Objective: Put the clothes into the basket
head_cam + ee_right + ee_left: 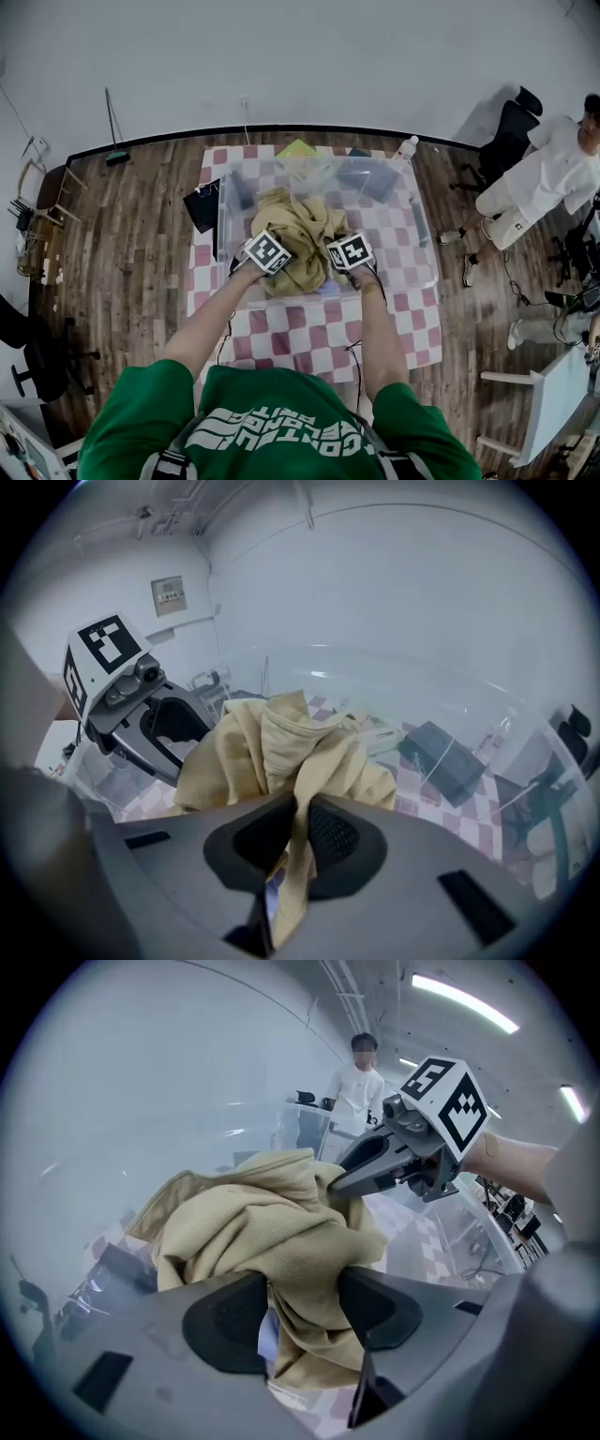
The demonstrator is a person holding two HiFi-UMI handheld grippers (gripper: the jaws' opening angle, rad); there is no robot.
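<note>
A crumpled beige garment (300,234) hangs bunched over a clear plastic basket (424,225) on the checked table (309,347). My left gripper (277,246) grips its near left side; in the left gripper view a thick wad of the garment (262,1232) fills the gap of that gripper (305,1312), with both pads pressing on it. My right gripper (342,246) holds the near right side. In the right gripper view, that gripper (300,832) is shut on a thin fold of the garment (291,742). Each gripper sees the other: the right gripper (394,1157), the left gripper (141,710).
A black flat object (202,206) lies at the table's left edge; a white bottle (406,147) and a yellow-green item (298,148) sit at the far edge. A dark box (441,757) shows through the clear wall. A person (544,178) sits at the right.
</note>
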